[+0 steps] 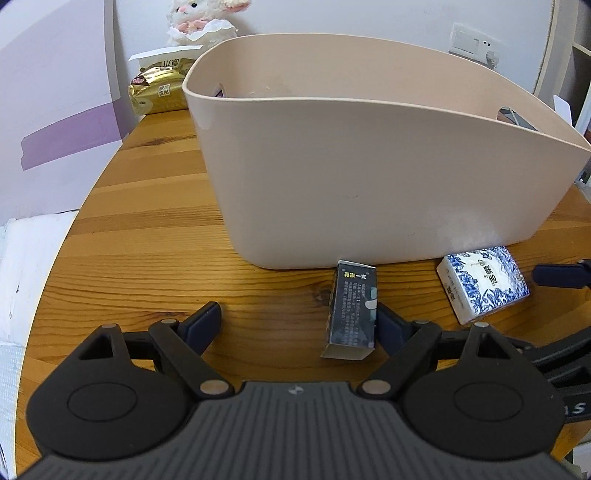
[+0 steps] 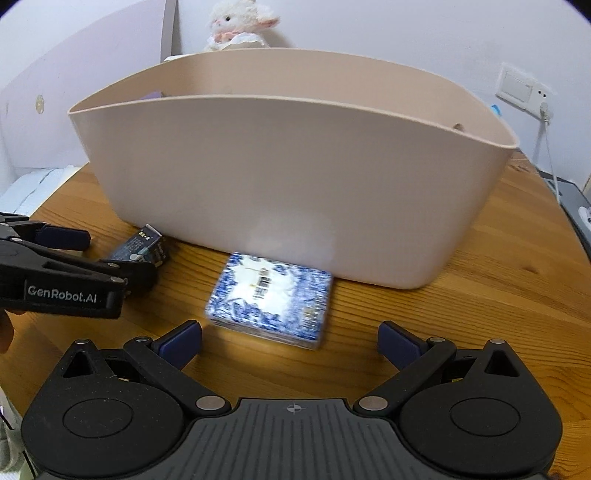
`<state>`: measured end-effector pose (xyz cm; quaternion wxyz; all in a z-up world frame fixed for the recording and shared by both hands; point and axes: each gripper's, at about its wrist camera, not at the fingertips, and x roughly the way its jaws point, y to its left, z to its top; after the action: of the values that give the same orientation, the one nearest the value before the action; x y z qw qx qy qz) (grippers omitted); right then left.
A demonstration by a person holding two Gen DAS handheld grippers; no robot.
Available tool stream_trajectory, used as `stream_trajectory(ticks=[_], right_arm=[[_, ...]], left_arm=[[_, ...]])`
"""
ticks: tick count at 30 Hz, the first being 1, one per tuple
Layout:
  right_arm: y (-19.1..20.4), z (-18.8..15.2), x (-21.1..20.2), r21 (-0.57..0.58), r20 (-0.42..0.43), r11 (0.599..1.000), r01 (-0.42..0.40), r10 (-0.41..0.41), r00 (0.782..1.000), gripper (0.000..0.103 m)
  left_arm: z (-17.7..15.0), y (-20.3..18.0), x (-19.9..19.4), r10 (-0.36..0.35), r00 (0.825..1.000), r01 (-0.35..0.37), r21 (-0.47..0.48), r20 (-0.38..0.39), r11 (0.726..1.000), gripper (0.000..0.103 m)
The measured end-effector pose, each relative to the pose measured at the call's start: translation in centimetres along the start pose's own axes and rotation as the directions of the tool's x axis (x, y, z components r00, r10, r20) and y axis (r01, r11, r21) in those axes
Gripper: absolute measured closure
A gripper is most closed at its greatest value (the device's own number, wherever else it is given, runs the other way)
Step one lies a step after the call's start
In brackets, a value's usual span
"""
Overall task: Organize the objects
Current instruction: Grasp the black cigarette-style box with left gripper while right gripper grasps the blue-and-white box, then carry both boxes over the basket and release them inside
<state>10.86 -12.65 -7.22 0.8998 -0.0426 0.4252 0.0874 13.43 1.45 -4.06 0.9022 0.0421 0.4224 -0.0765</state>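
Beige bin (image 1: 369, 177) behind both boxes — plush (image 2: 240, 26) beyond.

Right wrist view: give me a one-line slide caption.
Open right gripper faces a blue-and-white patterned box on the wooden table, before a beige bin.

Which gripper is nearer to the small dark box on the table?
Left. The left gripper has the small dark box between its open jaws, against the right one. The right gripper faces the blue-and-white box.
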Motion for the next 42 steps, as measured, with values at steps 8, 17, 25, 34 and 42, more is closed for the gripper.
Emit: stream_trajectory(ticks=[8, 17, 25, 34, 42], right_arm=[[0.7, 0.2, 0.3, -0.002, 0.033, 1.0, 0.014, -0.014, 0.999, 0.01], [0.2, -0.8, -1.3, 0.001, 0.057, 1.0, -0.016, 0.016, 0.998, 0.041], [-0.5, -1.7, -4.0, -0.015, 0.093, 1.0, -0.027, 0.029, 0.995, 0.041], [-1.7, 0.0, -9.1, -0.018, 0.212, 1.0, -0.022, 0.025, 0.977, 0.041], [-3.0, 2.4, -12.2, -0.01, 0.309, 1.0, 0.006, -0.002, 0.951, 0.041]], left_arm=[[0.0, -0.5, -0.8, -0.044, 0.999, 0.043, 0.034, 0.02, 0.998, 0.052], [-0.7, -1.2, -1.6, -0.059, 0.998, 0.059, 0.059, 0.011, 0.997, 0.078], [-1.4, -1.4, -3.8, -0.066, 0.997, 0.064, 0.082, 0.031, 0.995, 0.078], [-0.5, -1.4, -8.6, -0.064, 0.99, 0.051, 0.096, 0.129, 0.994, 0.078], [1.6, -1.8, -11.4, -0.05, 0.975, 0.028, 0.103, 0.215, 0.994, 0.078]])
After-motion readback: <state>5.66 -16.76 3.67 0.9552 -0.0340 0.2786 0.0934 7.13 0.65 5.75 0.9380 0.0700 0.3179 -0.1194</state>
